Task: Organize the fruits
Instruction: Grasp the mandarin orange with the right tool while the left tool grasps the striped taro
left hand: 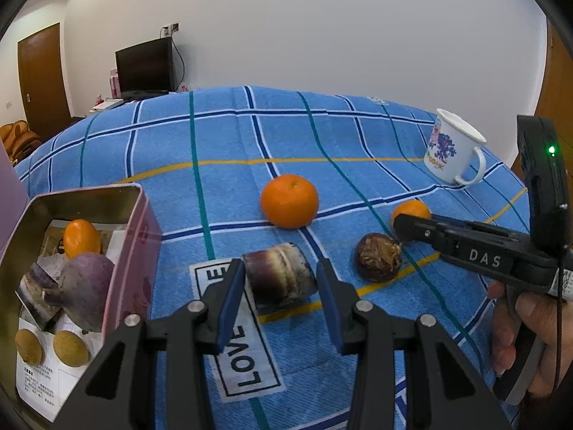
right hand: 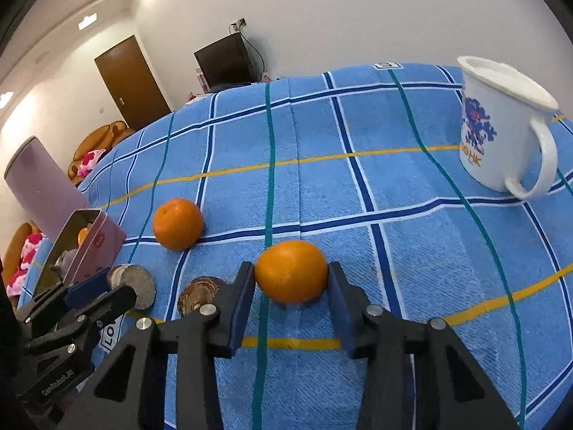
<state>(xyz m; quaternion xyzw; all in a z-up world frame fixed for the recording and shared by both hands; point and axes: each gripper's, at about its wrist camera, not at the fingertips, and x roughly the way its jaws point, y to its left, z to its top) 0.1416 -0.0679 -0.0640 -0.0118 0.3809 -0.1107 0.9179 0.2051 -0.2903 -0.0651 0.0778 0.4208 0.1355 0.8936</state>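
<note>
Right claw (right hand: pixel 292 286) is seen low centre of the right wrist view, pinched on a small orange (right hand: pixel 290 271); both pads look pressed to its sides, fruit resting on the blue checked cloth (right hand: pixel 394 179). Left claw (left hand: pixel 281 283) sits low centre of the left wrist view, spread either side of a short purple cane piece (left hand: pixel 280 276); left pad touches or nearly so, right pad shows a slim gap, so no firm pinch can be called yet.

Handling, as judged: orange is probably light, round, skin a bit slick and soft, so it's best taken across the widest part w/ modest squeeze, else it could roll or pop out. Cane piece looks stiff and heavier, cylinder shape; flat cut ends or the mid barrel would suit, and it's likely to roll if nudged.

Count on the cloth: 2 oranges, the held one plus a bigger orange (left hand: pixel 289 201) mid frame; 1 cane piece; 1 dark round fruit (left hand: pixel 378 257) right of centre, wrinkled skin, prob. firm. In the pink tin (left hand: pixel 136 236), lower left: 1 orange fruit, 1 purple bulb-like thing, 1 more cane piece, 2 small tan fruits. 1 white mug (left hand: pixel 452 150) upper right, not part of the sorting.
</note>
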